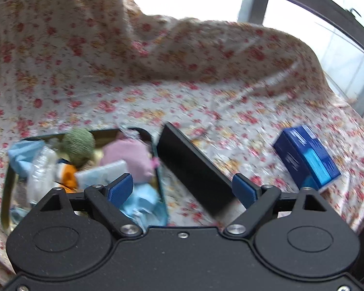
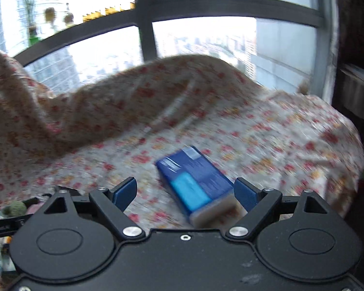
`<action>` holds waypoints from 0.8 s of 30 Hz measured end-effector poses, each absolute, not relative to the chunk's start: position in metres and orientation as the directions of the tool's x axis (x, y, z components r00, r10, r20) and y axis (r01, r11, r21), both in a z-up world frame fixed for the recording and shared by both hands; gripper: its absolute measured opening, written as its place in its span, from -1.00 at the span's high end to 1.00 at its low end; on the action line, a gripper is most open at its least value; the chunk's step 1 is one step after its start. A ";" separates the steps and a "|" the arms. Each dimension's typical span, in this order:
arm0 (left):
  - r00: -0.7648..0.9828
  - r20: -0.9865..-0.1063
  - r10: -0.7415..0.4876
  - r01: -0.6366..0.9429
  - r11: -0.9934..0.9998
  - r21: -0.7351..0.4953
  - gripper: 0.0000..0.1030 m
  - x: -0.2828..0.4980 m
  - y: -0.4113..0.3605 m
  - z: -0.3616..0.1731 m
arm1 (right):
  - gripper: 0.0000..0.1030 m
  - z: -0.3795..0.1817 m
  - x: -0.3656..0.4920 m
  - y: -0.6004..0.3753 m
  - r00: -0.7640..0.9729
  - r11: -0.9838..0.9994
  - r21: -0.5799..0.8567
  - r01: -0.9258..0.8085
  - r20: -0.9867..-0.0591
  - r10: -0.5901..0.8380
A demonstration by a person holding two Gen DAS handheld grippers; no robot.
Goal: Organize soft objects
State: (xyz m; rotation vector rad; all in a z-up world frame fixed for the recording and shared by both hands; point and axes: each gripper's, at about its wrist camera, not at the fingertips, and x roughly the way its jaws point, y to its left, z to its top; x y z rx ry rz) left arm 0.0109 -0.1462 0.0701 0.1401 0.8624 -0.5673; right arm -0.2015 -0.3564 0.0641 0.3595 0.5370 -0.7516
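Observation:
A teal-rimmed container [image 1: 160, 181] lies on the flowered sheet at lower left in the left wrist view. It holds a green woolly ball [image 1: 78, 145], a pink cloth [image 1: 131, 156], an orange piece [image 1: 70, 177], a white sponge [image 1: 102, 175] and light blue cloths [image 1: 140, 205]. My left gripper [image 1: 182, 190] hangs open above the container's right edge, with nothing pressed between its blue pads. A blue box [image 2: 194, 181] lies on the sheet, seen between the fingers of my open right gripper [image 2: 185, 194]; its left pad stands clear of the box. The same blue box [image 1: 305, 157] is at the right.
A black flat slab [image 1: 191, 169] leans beside the container's right wall. The flowered sheet [image 1: 157, 84] rises in a bunched ridge at the back. Behind it is a dark-framed window [image 2: 145, 24]. The bed's right edge [image 2: 351, 160] drops off beside dark furniture.

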 end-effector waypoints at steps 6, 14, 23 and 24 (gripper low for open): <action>0.480 -0.785 -0.390 0.543 0.836 -0.084 -0.66 -0.003 -0.161 0.052 | -0.69 0.032 -0.219 -0.369 0.535 0.618 0.115 0.778 -0.638 -0.554; 0.474 -0.822 -0.316 0.507 0.861 -0.039 -0.66 -0.011 -0.160 0.032 | -0.69 0.001 -0.216 -0.361 0.523 0.635 0.125 0.763 -0.696 -0.491; 0.537 -0.811 -0.233 0.464 0.884 0.053 -0.76 -0.013 -0.148 0.027 | -0.69 -0.011 -0.195 -0.333 0.557 0.704 0.142 0.695 -0.727 -0.402; 0.544 -0.809 -0.222 0.455 0.888 0.062 -0.76 -0.012 -0.145 0.027 | -0.69 -0.011 -0.192 -0.329 0.563 0.714 0.144 0.685 -0.727 -0.393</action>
